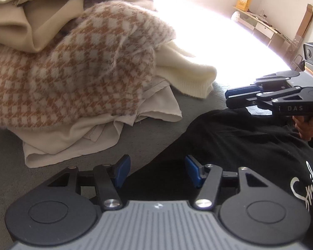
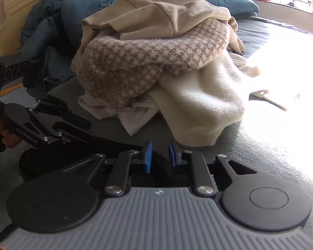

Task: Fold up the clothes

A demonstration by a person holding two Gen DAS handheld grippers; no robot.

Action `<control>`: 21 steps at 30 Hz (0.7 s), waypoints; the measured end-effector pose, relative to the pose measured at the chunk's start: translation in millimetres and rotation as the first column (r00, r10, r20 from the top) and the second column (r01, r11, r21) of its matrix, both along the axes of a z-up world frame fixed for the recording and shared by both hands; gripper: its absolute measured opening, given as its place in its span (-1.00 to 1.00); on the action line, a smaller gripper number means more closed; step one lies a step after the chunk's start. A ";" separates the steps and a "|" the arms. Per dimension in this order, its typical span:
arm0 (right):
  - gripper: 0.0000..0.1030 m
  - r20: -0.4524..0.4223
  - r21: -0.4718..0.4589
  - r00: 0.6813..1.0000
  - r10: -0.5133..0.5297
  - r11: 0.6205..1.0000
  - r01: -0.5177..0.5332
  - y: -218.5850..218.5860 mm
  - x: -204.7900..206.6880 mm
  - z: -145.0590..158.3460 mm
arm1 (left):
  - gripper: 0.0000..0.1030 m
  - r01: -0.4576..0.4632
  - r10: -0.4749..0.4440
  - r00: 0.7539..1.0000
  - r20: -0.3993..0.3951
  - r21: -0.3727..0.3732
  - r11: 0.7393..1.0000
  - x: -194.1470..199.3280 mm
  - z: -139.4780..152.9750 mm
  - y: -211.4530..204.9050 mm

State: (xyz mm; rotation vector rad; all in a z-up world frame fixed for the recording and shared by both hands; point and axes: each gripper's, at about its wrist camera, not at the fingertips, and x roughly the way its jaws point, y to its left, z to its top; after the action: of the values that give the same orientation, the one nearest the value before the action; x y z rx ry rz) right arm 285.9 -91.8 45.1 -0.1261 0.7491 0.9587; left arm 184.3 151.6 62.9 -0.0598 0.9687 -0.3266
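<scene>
On a bed (image 2: pixel 260 156) with a grey-green sheet, a black garment (image 1: pixel 240 145) with white script lettering lies flat near the front edge, just in front of a heap of unfolded clothes.

The left tool (image 1: pixel 155 171) hovers over the garment's left part with its blue pads standing wide apart and nothing between them. The right tool (image 2: pixel 159 156) sits over the garment's right part, its pads only narrowly apart; the black cloth lies under them and does not look pinched.

To fold cleanly, each tool should probably pinch a single layer at an edge and lift evenly.

In the heap, a tan garment (image 2: pixel 156 10) lies on top, a brown-and-white checked knit (image 1: pixel 73 79) below it, and a cream sweater (image 2: pixel 208 104) to the right. No containers are visible.
</scene>
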 end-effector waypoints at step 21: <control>-0.68 0.009 -0.293 0.838 0.545 0.803 -0.519 118.6 -40.6 -12.8 | 0.03 0.089 -0.089 0.995 0.036 0.020 0.996 -67.7 -11.1 -7.7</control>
State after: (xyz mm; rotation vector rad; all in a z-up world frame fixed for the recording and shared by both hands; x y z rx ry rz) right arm 245.3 26.8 32.3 -0.6590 0.7754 1.3677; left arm 116.7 143.9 51.8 0.0065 0.9389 -0.3993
